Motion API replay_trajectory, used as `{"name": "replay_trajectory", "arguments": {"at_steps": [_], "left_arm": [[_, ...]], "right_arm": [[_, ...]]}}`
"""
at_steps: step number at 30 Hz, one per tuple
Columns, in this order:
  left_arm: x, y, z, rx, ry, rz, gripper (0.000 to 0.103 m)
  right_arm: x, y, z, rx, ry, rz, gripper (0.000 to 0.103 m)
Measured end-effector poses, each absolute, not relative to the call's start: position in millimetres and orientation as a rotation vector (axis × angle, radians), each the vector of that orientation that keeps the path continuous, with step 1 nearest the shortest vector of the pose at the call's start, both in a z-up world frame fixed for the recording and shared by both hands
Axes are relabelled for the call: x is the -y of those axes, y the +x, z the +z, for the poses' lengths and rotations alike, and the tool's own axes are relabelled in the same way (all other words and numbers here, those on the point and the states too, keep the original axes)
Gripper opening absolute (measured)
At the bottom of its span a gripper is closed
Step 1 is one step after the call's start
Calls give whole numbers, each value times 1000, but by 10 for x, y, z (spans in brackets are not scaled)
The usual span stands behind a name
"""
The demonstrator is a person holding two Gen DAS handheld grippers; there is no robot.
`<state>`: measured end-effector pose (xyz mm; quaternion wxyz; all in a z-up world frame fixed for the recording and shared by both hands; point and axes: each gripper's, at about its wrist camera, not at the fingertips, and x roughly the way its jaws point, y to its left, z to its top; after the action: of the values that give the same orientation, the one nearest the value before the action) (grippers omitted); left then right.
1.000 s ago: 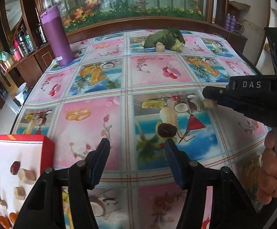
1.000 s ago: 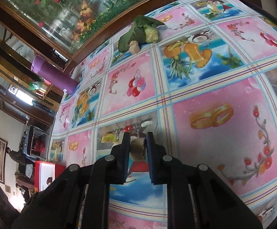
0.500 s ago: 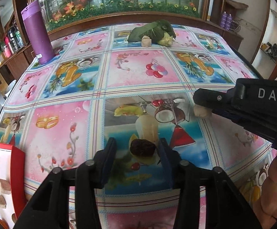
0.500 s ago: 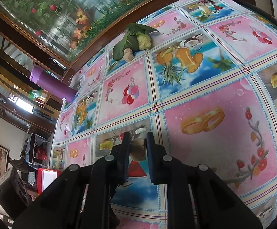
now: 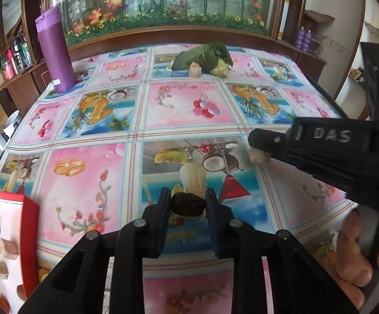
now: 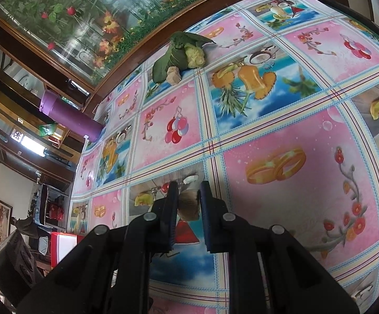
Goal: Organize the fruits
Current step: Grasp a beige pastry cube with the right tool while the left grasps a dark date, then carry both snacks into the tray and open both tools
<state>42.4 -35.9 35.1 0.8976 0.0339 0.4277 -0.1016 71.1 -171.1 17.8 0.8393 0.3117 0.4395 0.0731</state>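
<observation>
Left gripper [image 5: 188, 204]: jaws have just been closing and now press both sides of a dark brown date [image 5: 188, 204], wrinkled, glossy, oval, low over the tablecloth [image 5: 85, 178]. Whether the date is lifted clear of the cloth cannot be told.

Right gripper [image 6: 187, 204]: clenched on one tan chunk [image 6: 188, 207], rough, crumbly-looking, blocky with rounded corners. In the left view the same chunk [image 5: 260, 155] pokes out below the right gripper's black finger, just above the cloth.

Tablecloth: smooth, shiny plastic, printed squares in pink and blue with fruit, rings and drinks.

Red box [image 5: 30, 219], stiff card, white inside, at the lower left edge, cut off by the frame. Visible contents: two tan chunks, one dark red-brown fruit, plus orange and reddish bits at the rim, too cropped to identify or count.

Far side of the table: one heap of green leaves [image 5: 202, 56], creased and matte, with a pale yellow knobbly thing tucked at its right and one more tan chunk [image 5: 195, 69] in front, touching the leaves.

One purple cylinder [image 5: 56, 52], matte, upright, at the far left corner.

A hand [image 5: 356, 256] shows four fingers wrapped on the right gripper's handle; the rest is cut off.
</observation>
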Motion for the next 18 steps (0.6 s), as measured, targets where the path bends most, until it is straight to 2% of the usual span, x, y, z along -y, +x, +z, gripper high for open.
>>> {"name": "replay_trajectory", "arguments": {"at_steps": [9,12,18], "left_arm": [[-205,-247,880,-733,19,-134,26],[-559,-437,964,-709,-5,-79,26],[-1378,-664,987,-687,-50,88,26]], "right_arm": [[1470,606,355,-854,567,221,19],[1254,532,415,-820,489,258,19],[705,340,419,-849,517,419,19]]}}
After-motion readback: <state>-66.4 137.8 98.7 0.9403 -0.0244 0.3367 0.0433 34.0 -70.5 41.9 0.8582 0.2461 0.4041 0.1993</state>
